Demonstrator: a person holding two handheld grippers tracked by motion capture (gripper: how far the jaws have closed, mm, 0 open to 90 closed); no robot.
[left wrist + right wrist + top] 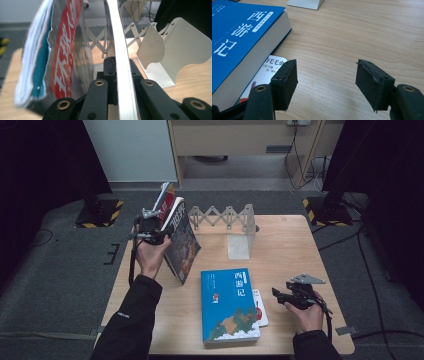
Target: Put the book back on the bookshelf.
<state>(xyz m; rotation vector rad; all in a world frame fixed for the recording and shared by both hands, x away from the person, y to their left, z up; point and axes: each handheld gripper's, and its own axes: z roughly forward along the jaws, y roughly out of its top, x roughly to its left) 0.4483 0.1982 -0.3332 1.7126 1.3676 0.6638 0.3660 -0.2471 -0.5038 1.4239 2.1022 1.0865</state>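
The desk [295, 245] carries an expanding white book rack [227, 217] at its far middle, with one upright end plate [239, 240] standing toward the person.

A blue book [229, 304] lies flat near the front edge, cover up, its long axis running from the person toward the rack. A thin booklet [260, 307] lies under its right side, partly covered.

At the rack's left end several books [172, 212] stand leaning. The dark-covered book [182, 242] nearest the person is tilted, top edge up and away, long axis steeply inclined, lower corner at the desk.

The left claw [150, 227] is closed tight on a thin white-edged cover or board [122, 62] of that leaning group; from the left gripper view it cannot be told which book the edge belongs to. The red-lettered book [63, 55] stands just beside it.

The right claw [325, 82] hovers low over bare desk, jaws apart and holding nothing, just beside the booklet.

Judgement: the step in hand is standing the leaning book square in the rack. It should be pivoted on its lower edge, the grip kept firm, and the neighbours watched for toppling.
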